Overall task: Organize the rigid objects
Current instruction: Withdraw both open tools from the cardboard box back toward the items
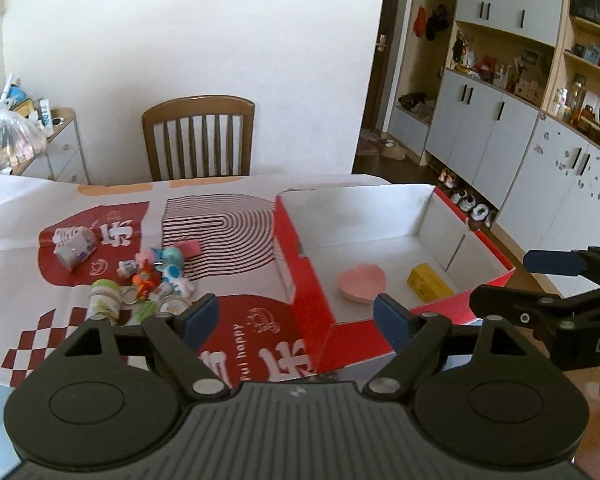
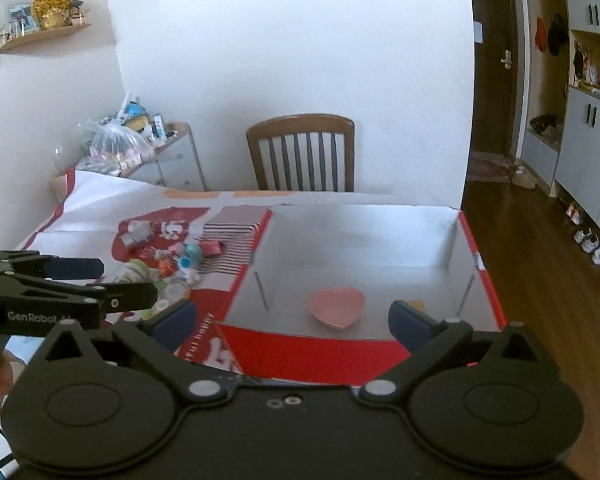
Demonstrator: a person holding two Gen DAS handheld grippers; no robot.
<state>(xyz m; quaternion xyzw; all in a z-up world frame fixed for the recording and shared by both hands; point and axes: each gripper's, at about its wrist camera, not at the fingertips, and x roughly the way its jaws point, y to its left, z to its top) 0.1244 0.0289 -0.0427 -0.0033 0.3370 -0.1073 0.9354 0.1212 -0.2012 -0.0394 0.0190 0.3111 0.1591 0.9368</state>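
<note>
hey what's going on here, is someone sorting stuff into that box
A person holds a gripper in each hand over a table. Both the left gripper and the right gripper are open and hold nothing. The red box already has a pink heart dish and a yellow block inside. A pile of small toys sits on the table beside the box, not yet put away.

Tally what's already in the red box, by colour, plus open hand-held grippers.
Pink: 1, heart dish
Yellow: 1, small box
Total in red box: 2
Open hand-held grippers: 2, left and right, both holding nothing
The toy pile lies outside, uncounted.
</note>
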